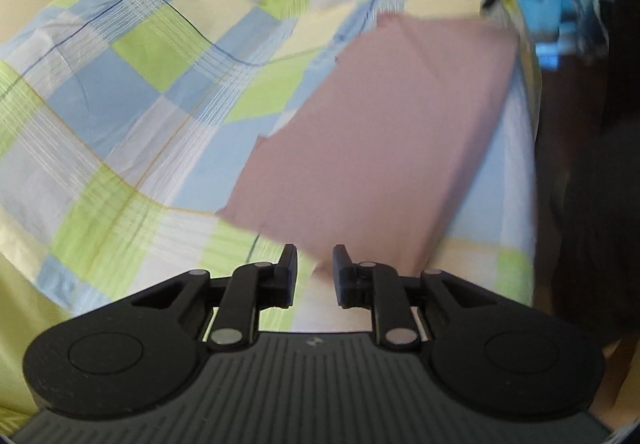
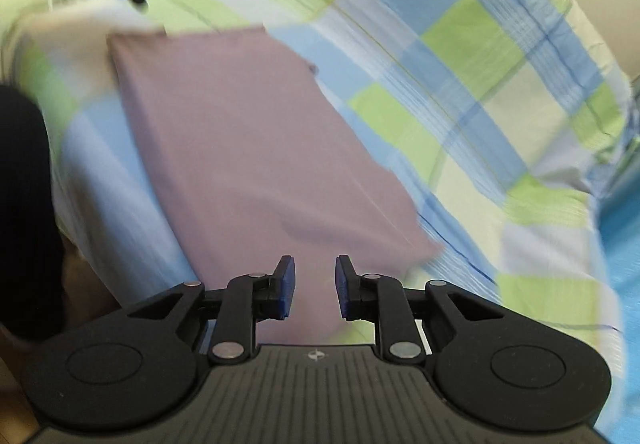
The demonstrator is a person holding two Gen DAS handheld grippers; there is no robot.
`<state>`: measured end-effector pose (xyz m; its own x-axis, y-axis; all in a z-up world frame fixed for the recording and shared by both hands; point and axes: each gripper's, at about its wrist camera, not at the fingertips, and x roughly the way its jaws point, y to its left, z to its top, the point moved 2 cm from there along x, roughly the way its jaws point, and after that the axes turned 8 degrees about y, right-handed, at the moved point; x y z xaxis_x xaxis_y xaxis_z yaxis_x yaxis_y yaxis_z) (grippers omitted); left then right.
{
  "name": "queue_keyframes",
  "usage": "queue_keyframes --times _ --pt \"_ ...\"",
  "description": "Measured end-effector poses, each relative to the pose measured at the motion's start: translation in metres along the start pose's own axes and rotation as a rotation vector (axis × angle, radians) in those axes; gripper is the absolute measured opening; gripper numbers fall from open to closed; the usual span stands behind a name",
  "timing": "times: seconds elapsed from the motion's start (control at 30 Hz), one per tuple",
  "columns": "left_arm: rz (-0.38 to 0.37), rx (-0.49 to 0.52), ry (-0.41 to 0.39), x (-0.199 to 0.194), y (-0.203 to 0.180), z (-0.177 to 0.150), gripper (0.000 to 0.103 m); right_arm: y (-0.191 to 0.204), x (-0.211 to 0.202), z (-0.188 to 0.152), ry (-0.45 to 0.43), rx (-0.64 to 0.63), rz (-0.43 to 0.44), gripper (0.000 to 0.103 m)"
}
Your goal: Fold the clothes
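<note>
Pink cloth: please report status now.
Left gripper open, right gripper open, both empty. Pink cloth folded flat on checked bedsheet. Nothing in the way.

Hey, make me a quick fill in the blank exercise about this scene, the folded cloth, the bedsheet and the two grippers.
1. The folded garment lying on the bed is ____ in colour.
2. The sheet under it has a ____ pattern of blue, green and white.
3. The fingers of the left gripper and the right gripper are ____, holding nothing.

Missing words: pink; checked; open
</note>
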<state>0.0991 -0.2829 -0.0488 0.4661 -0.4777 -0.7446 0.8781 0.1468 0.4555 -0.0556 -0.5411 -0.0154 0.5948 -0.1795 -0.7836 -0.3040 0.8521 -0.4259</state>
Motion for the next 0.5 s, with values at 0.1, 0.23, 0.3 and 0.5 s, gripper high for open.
queue_keyframes --times 0.1,0.23,0.3,0.5 --pt "-0.078 -0.028 -0.027 0.012 -0.015 0.014 0.017 0.011 0.018 0.031 -0.046 0.037 0.155 0.021" --pt "-0.135 -0.067 -0.008 0.030 -0.028 0.013 0.017 0.027 0.038 0.052 -0.074 0.041 0.318 0.020" --pt "-0.121 -0.063 0.017 0.037 -0.029 0.002 0.017 0.035 0.044 0.051 -0.061 0.008 0.325 0.020" --pt "-0.136 -0.176 0.032 0.032 -0.007 -0.026 0.019 -0.008 0.040 -0.016 0.021 0.108 0.267 0.023"
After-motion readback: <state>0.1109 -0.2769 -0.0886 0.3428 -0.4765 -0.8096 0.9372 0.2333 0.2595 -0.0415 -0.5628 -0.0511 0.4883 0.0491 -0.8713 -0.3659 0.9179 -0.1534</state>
